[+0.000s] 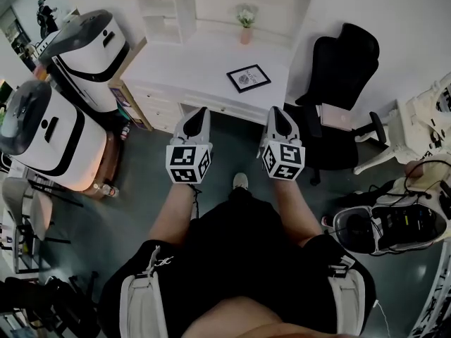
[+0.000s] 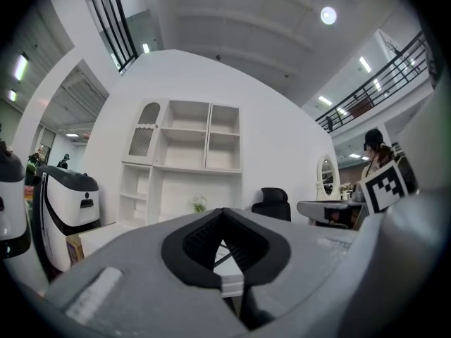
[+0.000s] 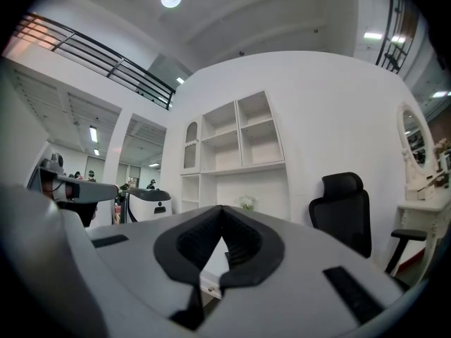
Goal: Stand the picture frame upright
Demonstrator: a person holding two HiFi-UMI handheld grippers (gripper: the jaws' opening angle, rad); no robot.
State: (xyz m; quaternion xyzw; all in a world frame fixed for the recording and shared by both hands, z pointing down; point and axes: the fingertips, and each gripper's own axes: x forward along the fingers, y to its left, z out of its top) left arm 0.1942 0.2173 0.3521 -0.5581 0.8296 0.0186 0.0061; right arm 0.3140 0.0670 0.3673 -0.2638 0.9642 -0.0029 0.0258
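The picture frame (image 1: pixel 248 77), black-edged with a white print, lies flat on the white desk (image 1: pixel 183 65), towards its right end. Both grippers hang side by side in front of the desk's near edge, short of the frame and apart from it. The left gripper (image 1: pixel 202 112) is shut with nothing held; in its own view (image 2: pixel 224 211) the dark jaws meet at the tip. The right gripper (image 1: pixel 277 111) is shut and empty too, jaws closed in its own view (image 3: pixel 223 210). The frame sits between and beyond the two tips.
A small pink pot with white flowers (image 1: pixel 245 21) stands at the desk's back, under white shelving (image 1: pixel 176 2). A black office chair (image 1: pixel 340 83) is at the right of the desk. Two white-and-black machines (image 1: pixel 91 48) stand at the left. The desk has drawers (image 1: pixel 158 108) at its front.
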